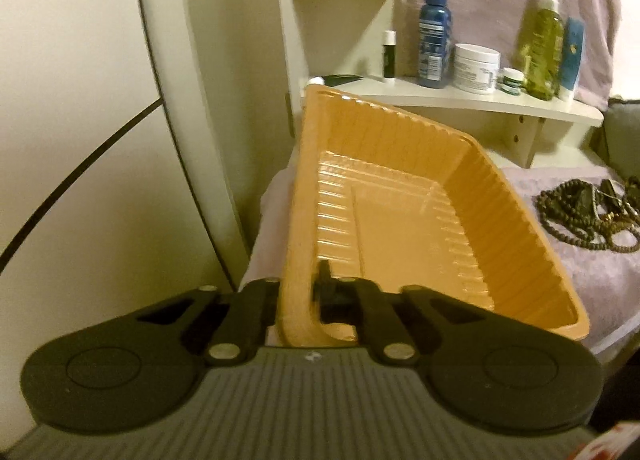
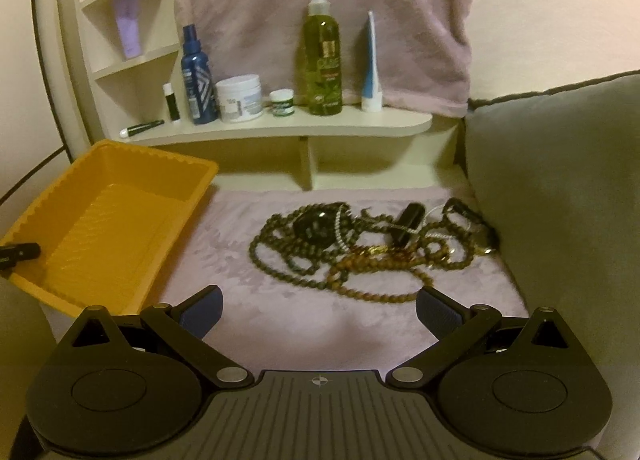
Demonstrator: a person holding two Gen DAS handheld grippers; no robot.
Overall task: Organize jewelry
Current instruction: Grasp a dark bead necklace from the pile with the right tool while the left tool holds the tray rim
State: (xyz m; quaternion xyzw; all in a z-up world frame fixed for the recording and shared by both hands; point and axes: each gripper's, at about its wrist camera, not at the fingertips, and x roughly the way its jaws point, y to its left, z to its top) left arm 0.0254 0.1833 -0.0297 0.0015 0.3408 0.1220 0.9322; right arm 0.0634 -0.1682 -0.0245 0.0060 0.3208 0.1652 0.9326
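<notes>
jewelry (image 2: pixel 360 252) tangled at 12 o'clock of right gripper (image 2: pixel 319 314), fingers spread, nearer; left gripper (image 1: pixel 298 300) clamping orange tray (image 1: pixel 400 196) rim.

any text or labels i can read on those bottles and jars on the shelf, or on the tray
Nothing can be read with confidence.
Blue bottle: label print blurred.
White jar: label lines too small.
Small green jar: label blurred.
Green spray bottle: lettering visible but blurred.
Orange tray: no text.
</notes>
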